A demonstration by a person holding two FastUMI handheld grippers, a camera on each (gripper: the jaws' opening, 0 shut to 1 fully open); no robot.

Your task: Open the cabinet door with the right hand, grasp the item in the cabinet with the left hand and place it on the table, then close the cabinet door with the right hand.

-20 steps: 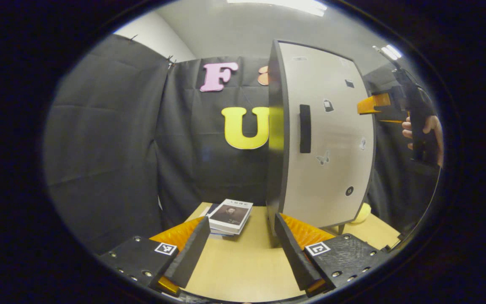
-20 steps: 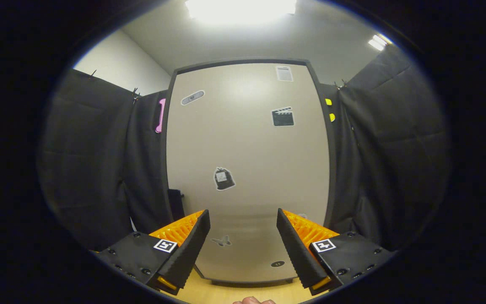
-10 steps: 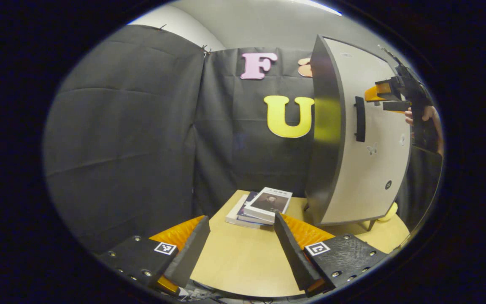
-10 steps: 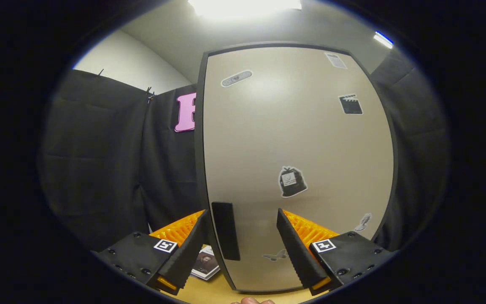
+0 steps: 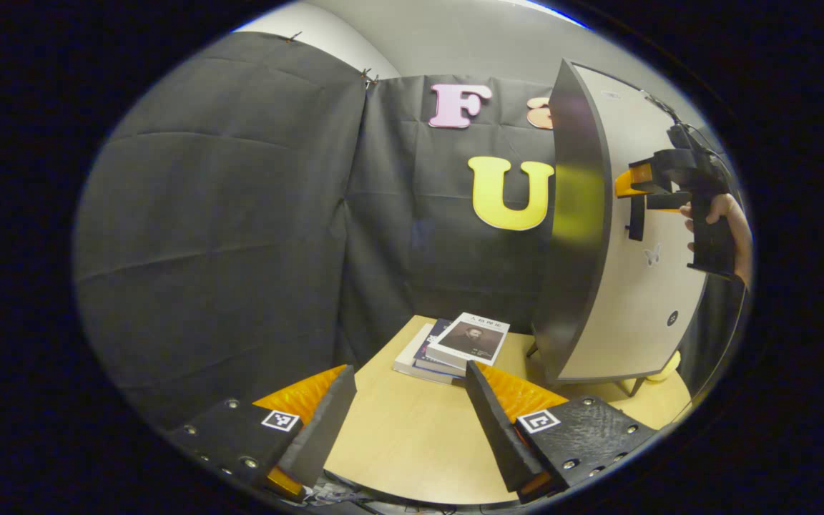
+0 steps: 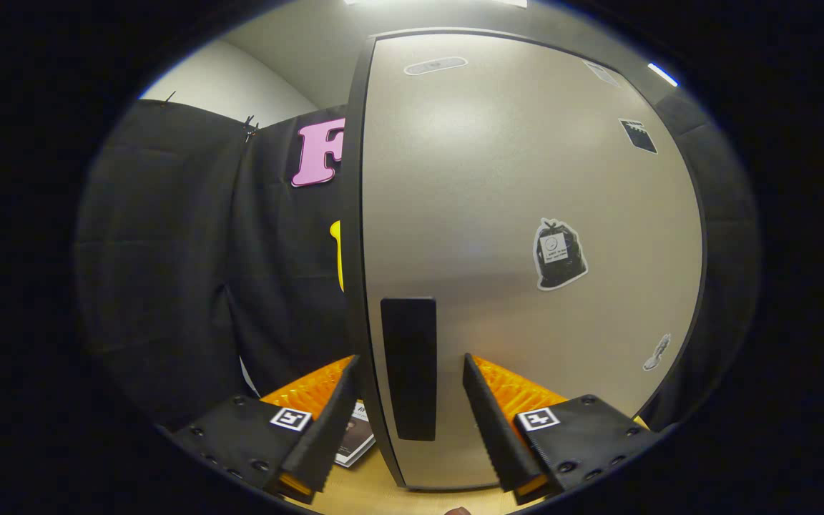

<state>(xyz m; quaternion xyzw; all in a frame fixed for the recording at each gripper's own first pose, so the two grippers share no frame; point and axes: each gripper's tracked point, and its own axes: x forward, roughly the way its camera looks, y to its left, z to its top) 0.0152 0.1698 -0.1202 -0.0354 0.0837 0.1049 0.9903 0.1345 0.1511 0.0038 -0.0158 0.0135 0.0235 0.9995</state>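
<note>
- Left gripper (image 5: 409,422): low over the near edge of the table (image 5: 412,443) in the left gripper view. Fingers spread wide, nothing between them. It hangs well apart from the cabinet.
- Books (image 5: 455,343): small stack lying flat on the table toward its far side, just left of the cabinet's foot. Not the task's item, by my judgement.
- Cabinet (image 5: 576,243): upright on the table, dark side panel toward the left gripper.
- Cabinet door (image 6: 526,250): pale panel with stickers, lying flush with the dark frame, so it looks closed.
- Door handle (image 6: 409,365): dark vertical bar near the door's left edge.
- Right gripper (image 6: 409,422): fingers spread, one on each side of the handle's lower part and apart from it; no pinch yet. In the left gripper view it stands at the door front, with a hand (image 5: 723,214) gripping its body.
- Item in the cabinet: hidden behind the closed door; what it is cannot be told.
- Step in hand: the first, reaching for the handle to open the door.
- Next move, as I judge it: advance slightly, press the fingers on the handle, then pull in an arc about the hinge, presumably on the right edge.
</note>
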